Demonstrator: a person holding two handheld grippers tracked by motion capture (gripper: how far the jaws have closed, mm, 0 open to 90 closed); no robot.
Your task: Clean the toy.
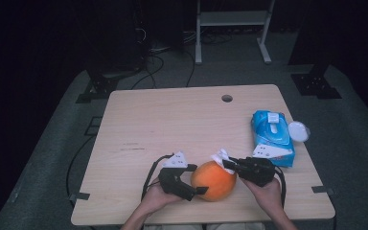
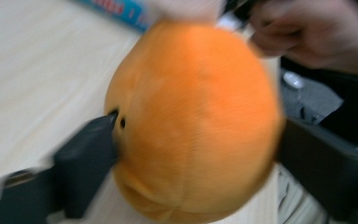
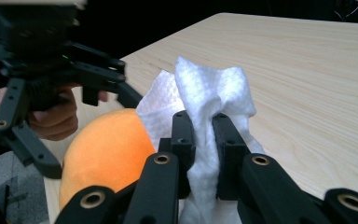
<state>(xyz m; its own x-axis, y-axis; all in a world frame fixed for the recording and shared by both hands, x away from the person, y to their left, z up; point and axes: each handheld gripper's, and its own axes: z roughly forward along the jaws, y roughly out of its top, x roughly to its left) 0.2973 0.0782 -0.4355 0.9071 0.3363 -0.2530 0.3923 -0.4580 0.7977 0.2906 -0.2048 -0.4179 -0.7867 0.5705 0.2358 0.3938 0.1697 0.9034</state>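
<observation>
At the lower middle of the table (image 1: 139, 120), the left gripper (image 1: 199, 190) clamps the orange plush ball (image 1: 214, 180) while the right gripper (image 1: 227, 164), pinching a white wipe (image 1: 219, 156), seems mid-wipe; next, rub its top.

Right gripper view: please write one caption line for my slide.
Right gripper pinches a white wipe beside the orange plush ball held by the left gripper.

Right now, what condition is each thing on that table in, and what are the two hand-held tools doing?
Round orange plush toy: on the wooden table, clamped between the left tool jaws.
Crumpled white wipe: pinched in the right tool, touching the toy's top.
Blue wet-wipe pack: lying flat, lid flipped open.
</observation>
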